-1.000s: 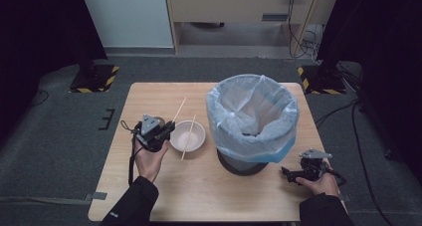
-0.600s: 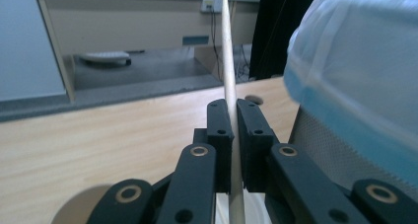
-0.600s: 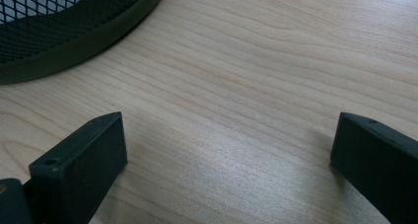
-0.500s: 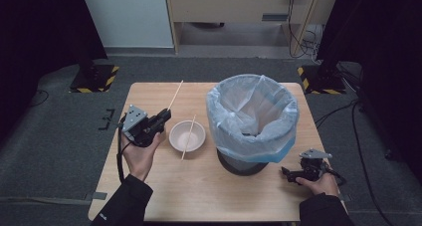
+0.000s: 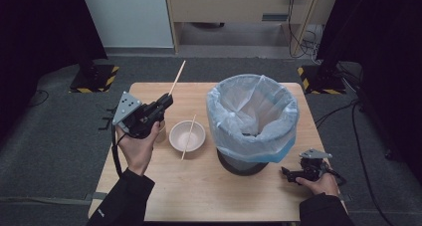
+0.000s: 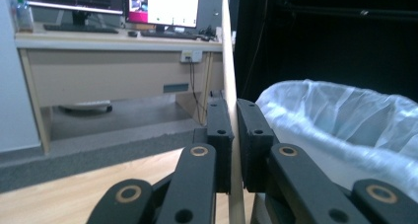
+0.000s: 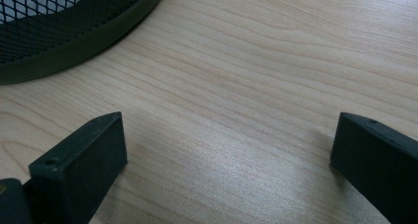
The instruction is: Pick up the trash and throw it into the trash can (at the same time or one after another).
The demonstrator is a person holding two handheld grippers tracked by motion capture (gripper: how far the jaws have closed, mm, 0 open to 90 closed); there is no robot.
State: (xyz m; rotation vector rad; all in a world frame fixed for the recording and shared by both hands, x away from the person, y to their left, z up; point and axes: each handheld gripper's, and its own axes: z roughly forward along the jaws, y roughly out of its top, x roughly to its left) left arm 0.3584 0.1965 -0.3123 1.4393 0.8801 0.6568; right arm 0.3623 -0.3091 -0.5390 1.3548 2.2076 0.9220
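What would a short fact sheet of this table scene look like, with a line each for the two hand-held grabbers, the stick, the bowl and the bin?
left gripper: raised above the table, shut on one chopstick
held chopstick: clamped between the pads, its free end pointing away from the person
second chopstick: resting across the bowl
bowl: white, on the table beside the bin
bin: black mesh, lined with a pale bag, standing upright
right gripper: low on the table near the bin's base, jaws open, holding nothing
table: light wood

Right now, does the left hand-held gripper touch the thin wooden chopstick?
Touching. In the left gripper view, the left hand-held gripper has both black jaws pressed against the thin wooden chopstick.
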